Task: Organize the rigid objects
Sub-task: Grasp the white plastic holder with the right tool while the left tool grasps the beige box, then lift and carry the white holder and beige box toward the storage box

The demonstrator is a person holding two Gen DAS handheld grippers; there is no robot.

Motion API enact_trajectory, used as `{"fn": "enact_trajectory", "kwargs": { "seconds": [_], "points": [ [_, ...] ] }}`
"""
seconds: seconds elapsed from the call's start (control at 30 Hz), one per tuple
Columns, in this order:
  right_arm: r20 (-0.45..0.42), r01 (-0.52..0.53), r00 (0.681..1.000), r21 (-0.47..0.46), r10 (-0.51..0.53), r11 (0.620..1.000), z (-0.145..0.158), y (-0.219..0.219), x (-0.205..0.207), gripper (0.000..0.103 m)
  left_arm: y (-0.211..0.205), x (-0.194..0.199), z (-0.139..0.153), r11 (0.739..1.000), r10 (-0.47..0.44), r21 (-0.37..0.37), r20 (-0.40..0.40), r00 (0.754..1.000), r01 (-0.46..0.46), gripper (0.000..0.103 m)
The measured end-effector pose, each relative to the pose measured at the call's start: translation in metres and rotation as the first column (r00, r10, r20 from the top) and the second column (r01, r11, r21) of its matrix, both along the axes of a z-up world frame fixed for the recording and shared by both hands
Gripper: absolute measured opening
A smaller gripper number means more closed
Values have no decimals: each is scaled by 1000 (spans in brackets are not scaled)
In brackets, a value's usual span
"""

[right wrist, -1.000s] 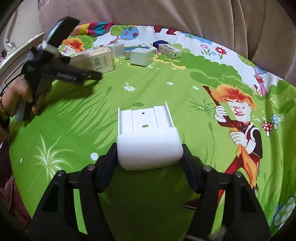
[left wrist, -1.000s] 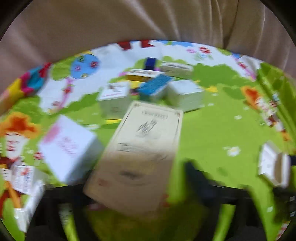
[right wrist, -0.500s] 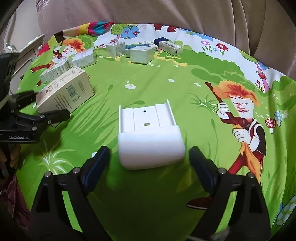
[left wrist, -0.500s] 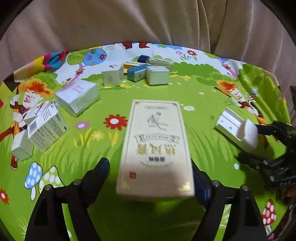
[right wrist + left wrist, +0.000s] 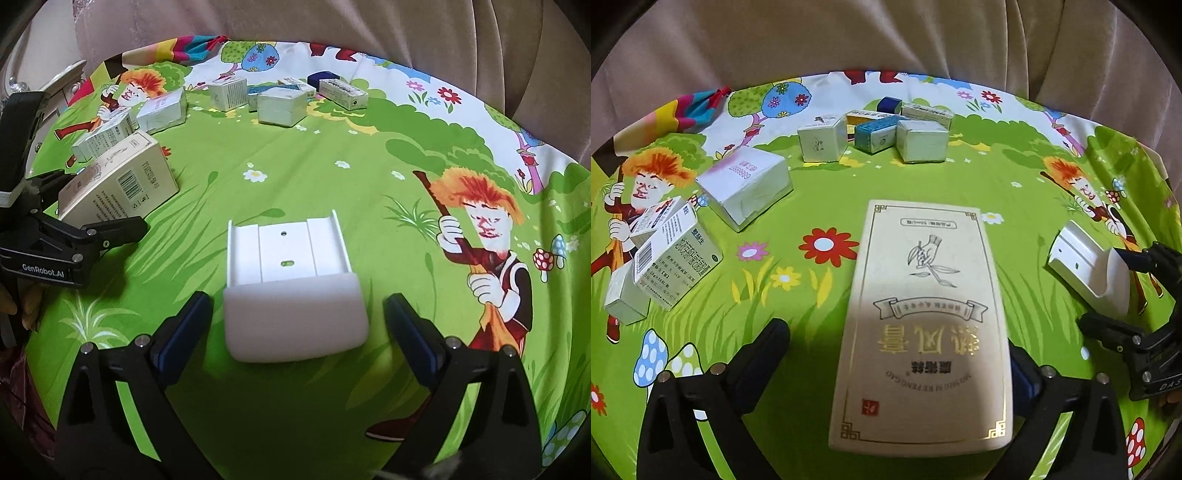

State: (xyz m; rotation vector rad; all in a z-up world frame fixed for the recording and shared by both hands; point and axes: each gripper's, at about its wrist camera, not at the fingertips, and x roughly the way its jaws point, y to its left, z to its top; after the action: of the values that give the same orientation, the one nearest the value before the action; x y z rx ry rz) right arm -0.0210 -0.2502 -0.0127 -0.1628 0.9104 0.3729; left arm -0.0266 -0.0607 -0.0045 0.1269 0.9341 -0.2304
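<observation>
Straddling cream box [image 5: 923, 325] & white bracket [image 5: 291, 291] mid-cloth [image 5: 332, 155], both grippers' jaws released, prob. for sorting.

Cream gold-printed box [image 5: 923, 325] lies flat on the green cloth; white plastic bracket [image 5: 291, 284] lies flat, well apart
</observation>
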Motion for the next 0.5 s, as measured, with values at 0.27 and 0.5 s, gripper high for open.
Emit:
{"fn": "enact_trajectory", "kwargs": {
  "seconds": [0.27, 0.5],
  "points": [
    [18, -1, 1000, 5, 1, 1000, 2, -1, -2, 77, -1, -3, 4, 1000, -21, -8, 23, 1000, 21, 78],
    [85, 56, 995, -22, -54, 998, 13, 7, -34, 67, -5, -41, 9, 1000, -27, -9, 30, 999, 27, 52]
  ]
}}
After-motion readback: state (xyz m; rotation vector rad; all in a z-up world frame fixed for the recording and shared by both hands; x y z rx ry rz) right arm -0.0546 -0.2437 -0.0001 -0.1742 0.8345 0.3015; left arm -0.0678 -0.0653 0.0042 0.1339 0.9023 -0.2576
